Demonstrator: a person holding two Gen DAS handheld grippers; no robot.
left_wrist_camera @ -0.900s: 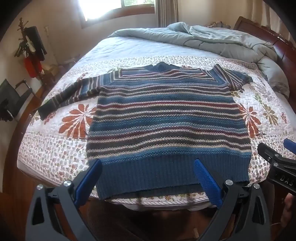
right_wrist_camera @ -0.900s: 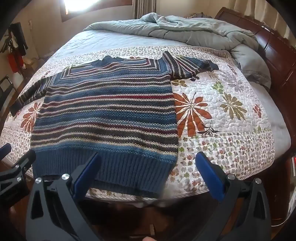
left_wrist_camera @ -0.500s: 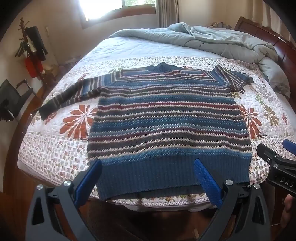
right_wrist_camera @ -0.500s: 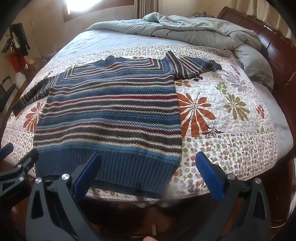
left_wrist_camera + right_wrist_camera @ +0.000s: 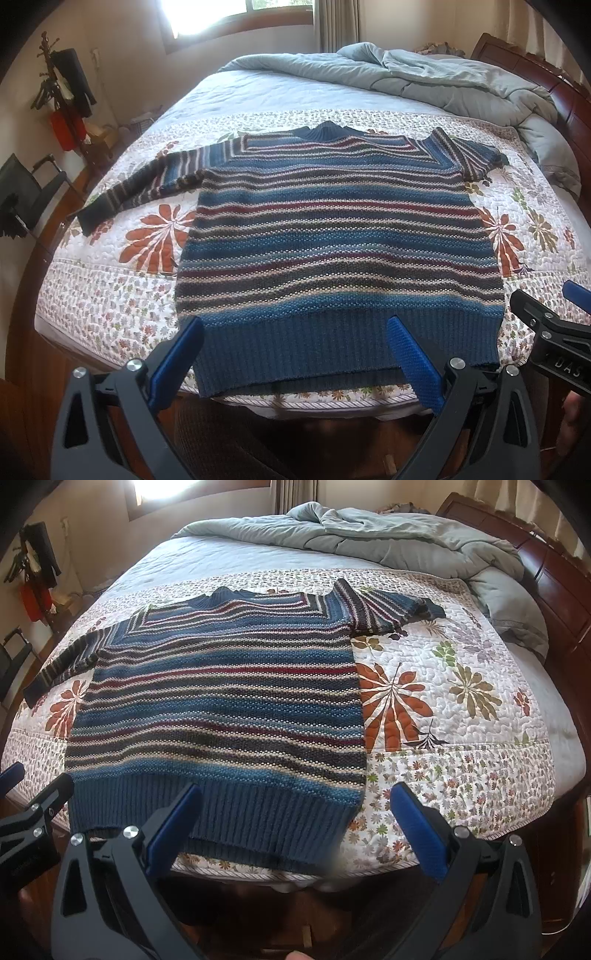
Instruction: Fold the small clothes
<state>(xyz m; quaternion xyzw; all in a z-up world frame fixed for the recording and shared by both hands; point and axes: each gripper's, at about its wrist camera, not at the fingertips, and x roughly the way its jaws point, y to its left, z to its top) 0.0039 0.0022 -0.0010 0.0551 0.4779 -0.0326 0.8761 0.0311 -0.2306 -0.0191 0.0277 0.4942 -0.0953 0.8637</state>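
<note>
Hovering wide open, empty: left gripper (image 5: pixel 295 354) and right gripper (image 5: pixel 295 830). Sweater (image 5: pixel 340 236) flat on quilt (image 5: pixel 110 295), hem at 6 o'clock near bed edge. We risk pinching quilt with hem, or dragging sweater off.

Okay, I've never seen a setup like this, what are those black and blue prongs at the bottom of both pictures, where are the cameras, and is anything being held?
There is no robot here. A person holds a hand-held two-finger tool in each hand, and a wide-angle camera on each one looks forward along its fingers. One picture is from the left tool, the other from the right tool. The prongs are black arms with blue padded fingers. Both tools stand wide open and hold nothing. Ahead, a blue striped knitted sweater lies spread flat on a white floral quilt covering a bed, its sleeves out to the sides. A crumpled grey duvet is bunched at the far end.
</note>
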